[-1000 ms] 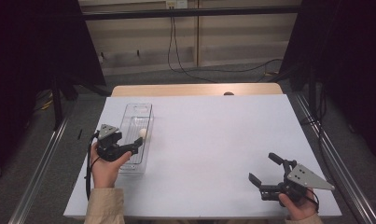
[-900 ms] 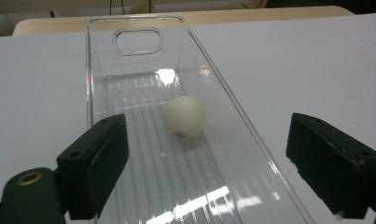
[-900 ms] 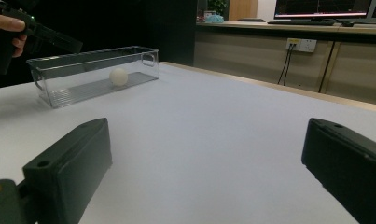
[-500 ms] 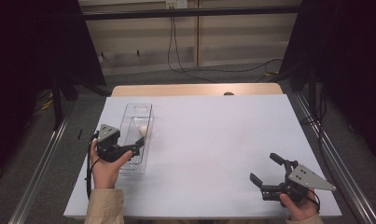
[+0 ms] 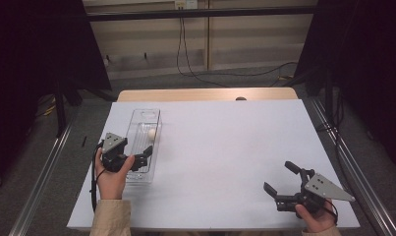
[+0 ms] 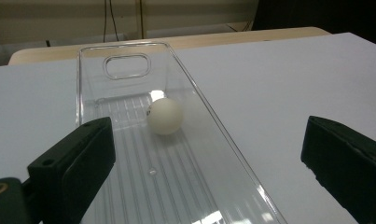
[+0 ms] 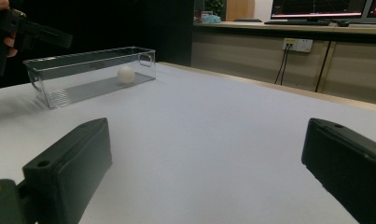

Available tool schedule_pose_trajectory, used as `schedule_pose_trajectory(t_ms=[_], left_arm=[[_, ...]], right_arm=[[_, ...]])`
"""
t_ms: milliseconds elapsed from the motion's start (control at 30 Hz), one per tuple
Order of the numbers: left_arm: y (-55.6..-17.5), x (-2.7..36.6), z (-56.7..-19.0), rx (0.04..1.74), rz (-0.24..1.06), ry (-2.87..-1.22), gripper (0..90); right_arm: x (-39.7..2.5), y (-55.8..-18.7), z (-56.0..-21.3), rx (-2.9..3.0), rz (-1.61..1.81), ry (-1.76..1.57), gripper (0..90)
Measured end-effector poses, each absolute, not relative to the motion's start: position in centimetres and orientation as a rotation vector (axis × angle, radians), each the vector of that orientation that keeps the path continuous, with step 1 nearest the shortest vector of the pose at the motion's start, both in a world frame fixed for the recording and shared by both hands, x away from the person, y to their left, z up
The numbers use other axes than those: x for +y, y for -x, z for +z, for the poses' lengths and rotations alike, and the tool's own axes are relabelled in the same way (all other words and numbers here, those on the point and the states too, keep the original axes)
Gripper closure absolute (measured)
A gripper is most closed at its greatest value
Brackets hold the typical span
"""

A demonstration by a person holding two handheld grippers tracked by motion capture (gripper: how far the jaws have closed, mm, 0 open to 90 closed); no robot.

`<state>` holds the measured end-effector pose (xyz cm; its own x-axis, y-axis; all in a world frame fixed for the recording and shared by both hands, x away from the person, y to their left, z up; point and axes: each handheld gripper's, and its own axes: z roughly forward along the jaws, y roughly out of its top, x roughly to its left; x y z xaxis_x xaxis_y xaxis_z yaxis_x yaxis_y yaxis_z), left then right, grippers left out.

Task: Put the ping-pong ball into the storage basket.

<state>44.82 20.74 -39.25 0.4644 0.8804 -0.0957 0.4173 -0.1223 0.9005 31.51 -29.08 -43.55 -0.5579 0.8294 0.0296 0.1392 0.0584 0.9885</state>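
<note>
Released since a second ago, the white ball lies in the clear tray beyond the left gripper's wide-open fingers.

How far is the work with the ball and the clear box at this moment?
Done, it seems: the white ball lies inside the clear plastic box, toward its far end. In hand: nothing; the left gripper hangs open over the box's near part, holding nothing. The right gripper is open, far off over the bare white table. Nothing visibly remains to be placed.
</note>
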Motion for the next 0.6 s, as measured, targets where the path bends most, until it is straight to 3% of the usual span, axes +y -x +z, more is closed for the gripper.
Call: schedule_pose_trajectory(t_ms=[600], left_arm=[[-43.95,20.90,-39.22,1.074,0.598,-1.691,3.1]], right_arm=[[-29.11,-31.49,-43.56,1.763,1.548,-0.971,1.0]])
